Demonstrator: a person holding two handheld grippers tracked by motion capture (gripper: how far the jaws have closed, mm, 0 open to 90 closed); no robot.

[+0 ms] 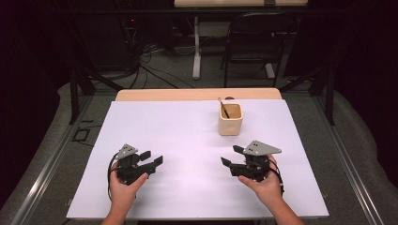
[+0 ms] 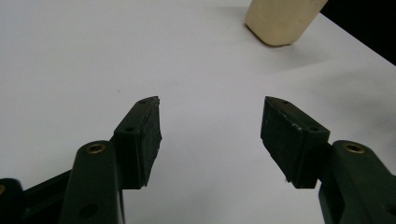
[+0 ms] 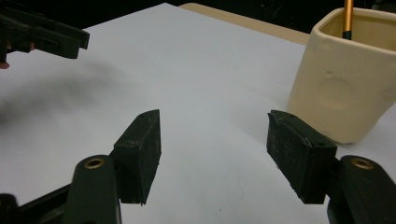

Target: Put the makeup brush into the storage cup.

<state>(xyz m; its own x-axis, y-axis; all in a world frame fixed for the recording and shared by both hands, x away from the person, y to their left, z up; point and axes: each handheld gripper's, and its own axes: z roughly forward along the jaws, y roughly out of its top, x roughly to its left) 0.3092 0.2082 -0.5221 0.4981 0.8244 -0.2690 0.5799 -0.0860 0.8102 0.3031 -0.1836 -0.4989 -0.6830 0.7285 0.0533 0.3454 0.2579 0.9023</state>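
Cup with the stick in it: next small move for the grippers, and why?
Probably ease the right gripper forward toward the cup. It sits nearer the cup than the left gripper; both have jaws open and empty over the white table. The thin stick leans upright inside, so coming in above the rim looks sensible.

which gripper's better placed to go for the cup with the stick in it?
Right, probably. The right gripper sits nearer the cream cup, which looms just ahead of its open jaws in the right gripper view. The left gripper, also open and empty, has more white table to cross. The stick leans inside the cup.
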